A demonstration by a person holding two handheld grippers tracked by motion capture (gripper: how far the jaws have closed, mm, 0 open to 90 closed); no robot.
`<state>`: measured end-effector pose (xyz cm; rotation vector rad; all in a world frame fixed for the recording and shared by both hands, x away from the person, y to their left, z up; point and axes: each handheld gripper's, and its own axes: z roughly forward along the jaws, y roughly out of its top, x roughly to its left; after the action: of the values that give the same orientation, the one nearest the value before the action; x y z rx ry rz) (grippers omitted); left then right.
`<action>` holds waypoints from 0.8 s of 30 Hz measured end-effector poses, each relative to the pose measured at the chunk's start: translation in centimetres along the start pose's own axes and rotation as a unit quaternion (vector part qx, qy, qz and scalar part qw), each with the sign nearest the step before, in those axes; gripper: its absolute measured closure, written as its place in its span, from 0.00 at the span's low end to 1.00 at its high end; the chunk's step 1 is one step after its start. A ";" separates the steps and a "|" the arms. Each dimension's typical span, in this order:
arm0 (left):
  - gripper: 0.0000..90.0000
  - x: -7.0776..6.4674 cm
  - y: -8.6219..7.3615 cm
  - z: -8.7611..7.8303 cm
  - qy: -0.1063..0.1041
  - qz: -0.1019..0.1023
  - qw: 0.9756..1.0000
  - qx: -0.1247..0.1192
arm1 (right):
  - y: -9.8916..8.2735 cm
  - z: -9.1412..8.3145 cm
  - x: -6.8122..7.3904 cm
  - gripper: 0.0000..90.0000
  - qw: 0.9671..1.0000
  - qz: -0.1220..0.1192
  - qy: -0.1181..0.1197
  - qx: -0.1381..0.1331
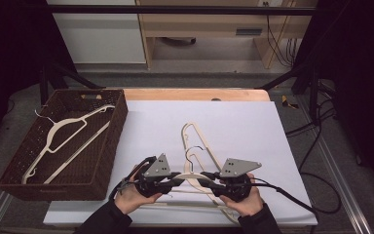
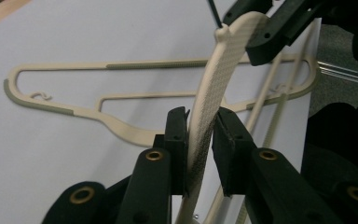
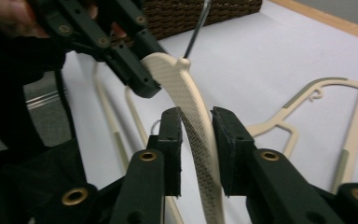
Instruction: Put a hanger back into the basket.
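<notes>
Left gripper [image 2: 199, 140] pinching one arm of cream hanger [image 2: 209, 102], pads pressing its textured face. Right gripper [image 3: 196, 149] straddling other arm, jaws set just off plastic, slight gaps showing. Hanger being held above near edge of white sheet [image 1: 253, 126], hook [image 1: 193, 152] pointing toward far edge. Advice: re-closing right jaws squarely before lifting toward basket [image 1: 114, 146] at left edge, keeping both hands level. Hanger: thin, curved, woven-pattern plastic, black wire hook. Second hanger [image 1: 191, 130] lying flat on sheet; third hanger [image 1: 61, 136] in brown wicker basket.

A wooden desk [image 1: 209, 24] stands beyond on grey floor [image 1: 185, 78].
</notes>
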<state>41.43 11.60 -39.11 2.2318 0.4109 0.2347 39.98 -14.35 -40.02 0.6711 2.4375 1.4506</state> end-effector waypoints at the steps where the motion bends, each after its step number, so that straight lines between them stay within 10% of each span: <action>1: 0.87 0.0 0.0 0.0 -0.003 -0.002 1.000 0.001 | 0.0 0.0 0.0 0.78 1.000 0.001 -0.005 -0.004; 10: 0.95 -0.5 0.1 -0.1 -0.030 -0.010 0.999 -0.006 | 0.0 -0.1 -0.1 0.62 0.999 -0.005 -0.038 -0.019; 24: 0.96 0.3 0.2 -1.9 0.018 -0.035 0.999 -0.029 | -0.8 -4.0 -2.6 0.38 0.990 0.050 -0.109 -0.069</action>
<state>41.17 12.98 -37.74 2.1554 0.4955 0.2466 40.36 -18.99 -38.89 0.8810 2.1454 1.4808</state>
